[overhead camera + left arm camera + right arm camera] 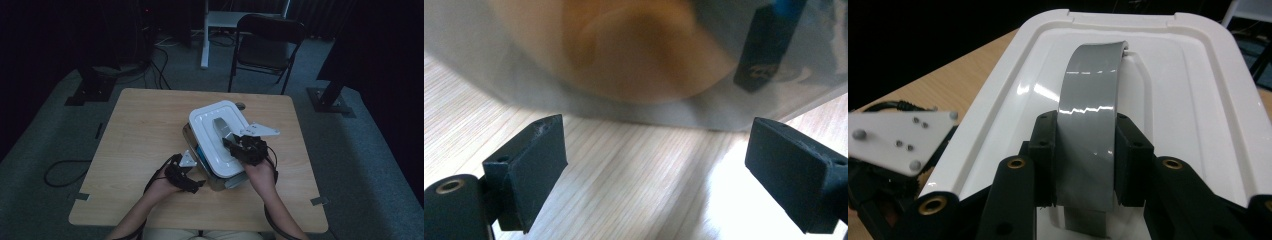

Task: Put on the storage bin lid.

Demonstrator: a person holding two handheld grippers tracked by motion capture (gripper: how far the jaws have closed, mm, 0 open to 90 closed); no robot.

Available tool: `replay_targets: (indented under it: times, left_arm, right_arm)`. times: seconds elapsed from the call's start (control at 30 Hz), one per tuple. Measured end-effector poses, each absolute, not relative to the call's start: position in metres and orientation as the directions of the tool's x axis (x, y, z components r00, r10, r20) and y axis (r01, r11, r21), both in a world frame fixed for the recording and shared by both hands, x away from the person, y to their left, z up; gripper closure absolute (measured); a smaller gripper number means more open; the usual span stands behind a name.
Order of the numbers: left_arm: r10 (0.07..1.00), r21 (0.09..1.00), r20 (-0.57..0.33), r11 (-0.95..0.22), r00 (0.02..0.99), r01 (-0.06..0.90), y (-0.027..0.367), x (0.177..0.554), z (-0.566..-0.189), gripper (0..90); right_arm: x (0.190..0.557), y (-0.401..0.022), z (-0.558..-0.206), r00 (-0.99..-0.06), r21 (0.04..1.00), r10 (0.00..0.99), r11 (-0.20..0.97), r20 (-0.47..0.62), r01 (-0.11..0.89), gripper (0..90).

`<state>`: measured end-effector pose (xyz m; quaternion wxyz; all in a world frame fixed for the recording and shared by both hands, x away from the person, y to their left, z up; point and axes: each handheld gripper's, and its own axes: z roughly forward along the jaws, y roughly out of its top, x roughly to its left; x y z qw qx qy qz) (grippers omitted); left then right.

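Between my right gripper's [1083, 165] two black jaws sits the grey handle [1090, 120] of the white lid [1193, 100], pinched from both sides. The jaws are drawn in tight on it, pads flat against the strap's edges. Beyond the jaws the handle arches up and away to where it joins the lid. The lid spreads out on either side of the jaws, its raised rim running around.

In the high view my right gripper [239, 145] comes in over the near right part of the lid [212, 127], the hand [261, 172] behind it with the forearm angled up from the bottom edge. The lid lies tilted across a clear container [220, 177] on the wooden table [140, 130].

My left gripper [659, 165] has its jaws spread wide with nothing between them, just bare table [624, 175]. Just ahead of the pads [536, 165] stands the clear wall of the container [524, 75], blurred, with something orange behind it that I cannot make out. From above, the left gripper [192, 182] lies low beside the container's near left corner, the hand [167, 182] resting at table level.

The right gripper view gives me the pinch on the handle up close, and the left gripper's grey plate [895, 140] off beside the lid. The high view gives how the two arms stand around the container.
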<state>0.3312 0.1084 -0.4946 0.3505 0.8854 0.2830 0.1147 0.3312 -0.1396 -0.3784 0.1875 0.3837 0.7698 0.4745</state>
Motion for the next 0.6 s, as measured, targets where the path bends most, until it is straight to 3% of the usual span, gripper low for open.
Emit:
replay_targets:
  times: [0.6]
  left_arm:
    - [0.617, 0.683, -0.006, -0.572, 0.787, 0.454, 0.125, 0.330, -0.496, 10.4]
  right_arm:
    - [0.344, -0.124, -0.394, -0.657, 0.822, 0.747, 0.310, 0.100, 0.478, 67.5]
